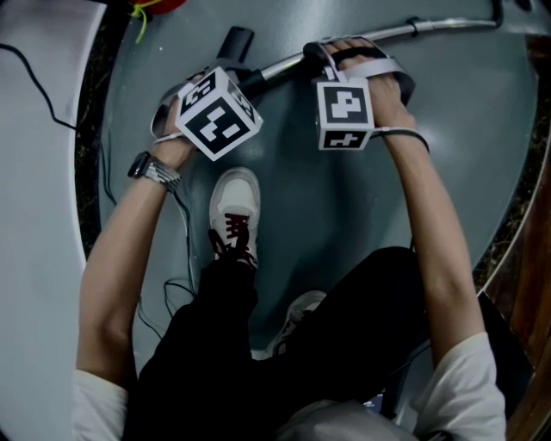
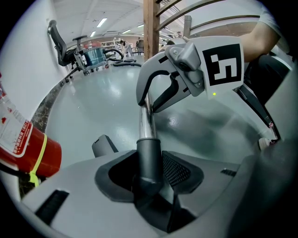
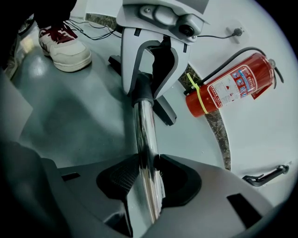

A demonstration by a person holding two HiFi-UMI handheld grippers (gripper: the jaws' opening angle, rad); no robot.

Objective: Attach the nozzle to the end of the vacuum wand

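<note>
The chrome vacuum wand runs across the grey floor from upper right toward the left. Its near end sits in the dark grey neck of the nozzle. My left gripper is shut on that dark neck, which stands upright between its pads. My right gripper is shut on the shiny tube a short way along from the joint. In the left gripper view the right gripper is just ahead on the wand. In the right gripper view the left gripper straddles the dark collar.
A red fire extinguisher lies by the white wall, beside a speckled stone border. The person's white shoe stands on the floor just below the grippers, with thin black cables trailing near it. A wooden post rises farther off.
</note>
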